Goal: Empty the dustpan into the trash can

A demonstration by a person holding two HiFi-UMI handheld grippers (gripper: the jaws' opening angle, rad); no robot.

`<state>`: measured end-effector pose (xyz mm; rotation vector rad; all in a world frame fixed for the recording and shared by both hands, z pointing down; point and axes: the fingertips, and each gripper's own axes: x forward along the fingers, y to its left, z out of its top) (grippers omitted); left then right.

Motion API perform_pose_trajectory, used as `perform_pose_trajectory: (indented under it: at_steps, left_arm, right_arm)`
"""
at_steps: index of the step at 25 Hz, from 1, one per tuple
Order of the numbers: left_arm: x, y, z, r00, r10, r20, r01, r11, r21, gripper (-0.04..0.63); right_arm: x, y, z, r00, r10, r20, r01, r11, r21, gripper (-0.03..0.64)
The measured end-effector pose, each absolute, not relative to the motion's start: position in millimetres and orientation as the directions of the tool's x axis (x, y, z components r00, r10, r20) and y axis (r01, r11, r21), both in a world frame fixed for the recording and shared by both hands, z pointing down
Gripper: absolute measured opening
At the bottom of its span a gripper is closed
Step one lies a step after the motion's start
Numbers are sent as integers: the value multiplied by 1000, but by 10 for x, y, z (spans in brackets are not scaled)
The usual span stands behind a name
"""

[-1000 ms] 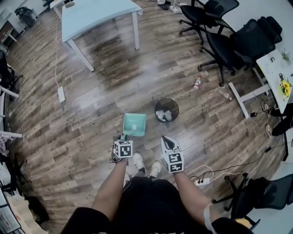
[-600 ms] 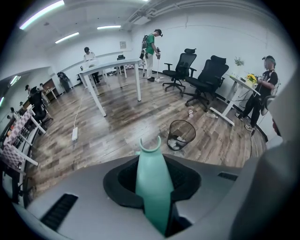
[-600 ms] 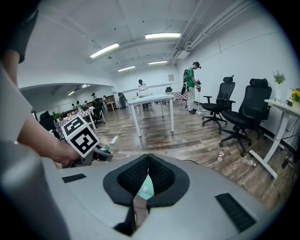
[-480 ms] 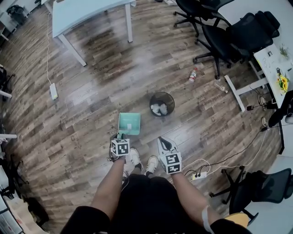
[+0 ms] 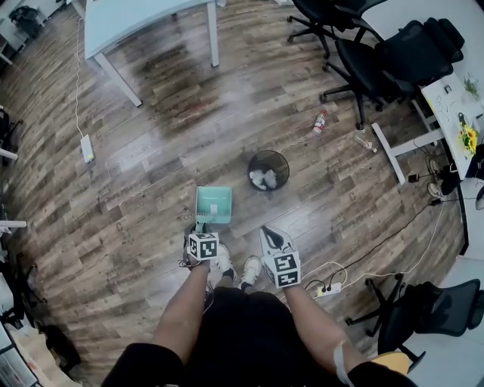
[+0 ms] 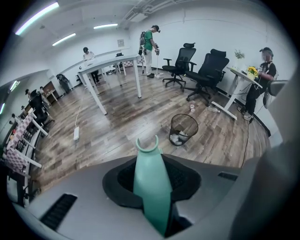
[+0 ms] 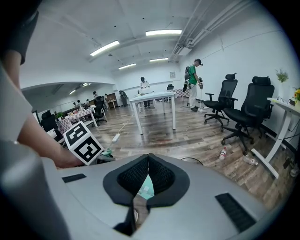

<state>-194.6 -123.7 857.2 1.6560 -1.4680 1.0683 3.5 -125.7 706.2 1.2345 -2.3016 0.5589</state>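
Observation:
A teal dustpan (image 5: pixel 213 205) hangs low over the wood floor just ahead of my shoes; I cannot tell whether it touches the floor. My left gripper (image 5: pixel 201 228) is shut on its handle (image 6: pixel 150 180), which runs up between the jaws and ends in a hook. The black mesh trash can (image 5: pixel 268 170) holds crumpled white paper and stands a short way beyond the pan, to its right; it also shows in the left gripper view (image 6: pixel 183 130). My right gripper (image 5: pixel 272 236) hovers beside the pan, its pads (image 7: pixel 159 176) touching with nothing between them.
A light blue table (image 5: pixel 144 19) stands at the far left, black office chairs (image 5: pixel 393 60) at the far right. A bottle (image 5: pixel 319 121) lies beyond the can. A power strip (image 5: pixel 88 149) and cables (image 5: pixel 325 289) lie on the floor. People stand in the background (image 6: pixel 150 40).
My left gripper has come down a little with the dustpan. The right gripper has stayed put.

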Motion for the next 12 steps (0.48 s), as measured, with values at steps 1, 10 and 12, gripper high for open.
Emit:
perform_pose_trajectory:
  at_steps: [1, 10, 12]
  left_arm:
    - [-1944, -1229, 8585, 28, -433, 901, -988, -148, -40, 100]
    - [-1959, -1333, 8226, 58, -537, 842, -984, -172, -42, 212]
    - [-1933, -1392, 8015, 66, -581, 811, -982, -183, -51, 216]
  right_arm:
    - [17, -1261, 7064, -491, -657, 572, -847, 515, -135, 25]
    - [-117, -1326, 6984, -521, -653, 549, -829, 541, -142, 25]
    - [-136, -1332, 6958, -527, -656, 541, -826, 544, -145, 25]
